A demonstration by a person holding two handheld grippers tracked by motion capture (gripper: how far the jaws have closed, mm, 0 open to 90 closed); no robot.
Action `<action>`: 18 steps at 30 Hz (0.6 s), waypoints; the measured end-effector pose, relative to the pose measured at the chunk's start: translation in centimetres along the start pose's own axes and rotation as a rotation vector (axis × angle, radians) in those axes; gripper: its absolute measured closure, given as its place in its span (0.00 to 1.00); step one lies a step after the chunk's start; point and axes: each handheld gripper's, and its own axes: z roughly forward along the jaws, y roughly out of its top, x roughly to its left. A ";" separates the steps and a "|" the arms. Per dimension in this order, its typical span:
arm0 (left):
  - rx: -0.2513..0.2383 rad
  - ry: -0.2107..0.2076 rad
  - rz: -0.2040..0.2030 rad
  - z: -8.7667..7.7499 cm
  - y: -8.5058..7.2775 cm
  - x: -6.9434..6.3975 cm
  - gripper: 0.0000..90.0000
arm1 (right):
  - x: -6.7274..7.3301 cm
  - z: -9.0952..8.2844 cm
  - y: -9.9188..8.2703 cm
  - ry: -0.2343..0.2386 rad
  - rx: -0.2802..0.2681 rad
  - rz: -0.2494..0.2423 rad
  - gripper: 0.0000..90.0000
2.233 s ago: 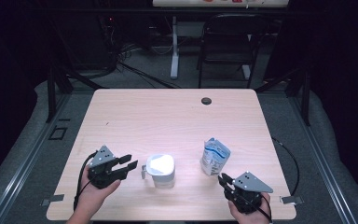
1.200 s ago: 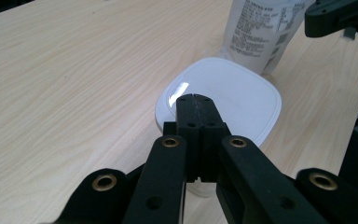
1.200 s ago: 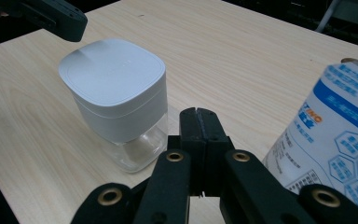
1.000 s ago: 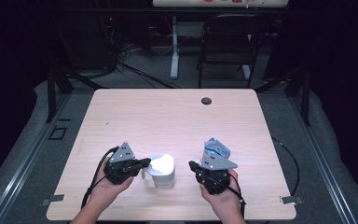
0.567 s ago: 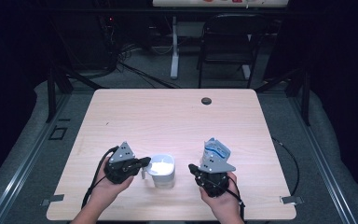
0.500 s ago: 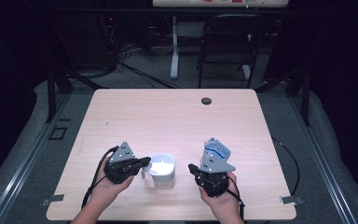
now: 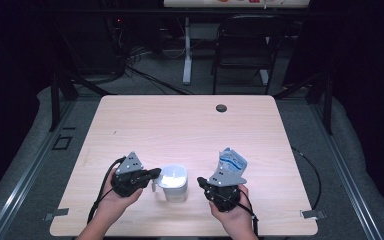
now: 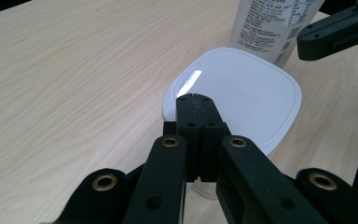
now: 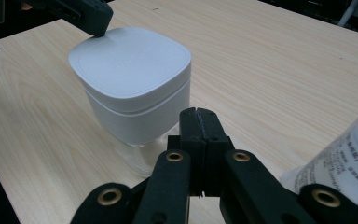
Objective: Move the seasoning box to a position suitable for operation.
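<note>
A white, rounded-square lidded container [image 7: 173, 182] stands near the table's front edge on a clear base. My left gripper [image 7: 156, 173] is shut, and its closed tips [image 8: 193, 98] sit at the left rim of the lid [image 8: 242, 93]. My right gripper [image 7: 200, 181] is also shut and holds nothing. Its tips [image 9: 198, 112] point at the container's side [image 9: 130, 79] from a short way off. A white and blue pouch [image 7: 231, 162] stands upright just behind the right hand. The pouch [image 8: 270, 23] also rises beyond the lid, and the pouch [image 9: 345, 158] sits close by at lower right.
The wooden table [image 7: 180, 125] stretches bare beyond the container, with a black round grommet [image 7: 221, 108] near its far edge. A dark chair [image 7: 242, 50] and a table leg stand behind it. Cables trail from both grippers over the front edge.
Both hands have come in from the table's front corners to either side of the container. Over the last second they have barely shifted, and both jaws stay shut.
</note>
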 end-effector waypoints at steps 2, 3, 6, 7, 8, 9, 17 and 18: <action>0.000 0.000 0.000 0.0 0.0 0.0 1.00 | 0.3 0.3 -0.1 0.007 0.006 -0.009 1.00; 0.000 0.001 0.000 0.0 0.0 0.0 1.00 | 0.4 0.4 -0.1 0.010 0.013 -0.015 1.00; -0.001 0.001 0.000 0.0 0.0 0.0 1.00 | 0.7 0.7 -0.2 0.017 0.018 -0.020 1.00; 0.002 0.001 0.000 0.0 0.0 0.0 1.00 | 0.8 0.8 -0.2 0.018 0.019 -0.023 1.00; 0.000 0.000 0.000 0.0 0.0 0.0 1.00 | 0.9 0.9 -0.2 0.020 0.016 -0.022 1.00; -0.001 0.000 -0.001 0.0 0.0 0.0 1.00 | 1.0 0.9 -0.2 0.023 0.019 -0.028 1.00; -0.004 -0.001 -0.005 -0.1 -0.1 0.0 1.00 | 1.4 1.4 -0.4 0.032 0.022 -0.035 1.00; -0.004 -0.001 -0.005 -0.1 -0.1 0.0 1.00 | 1.4 1.4 -0.4 0.032 0.022 -0.035 1.00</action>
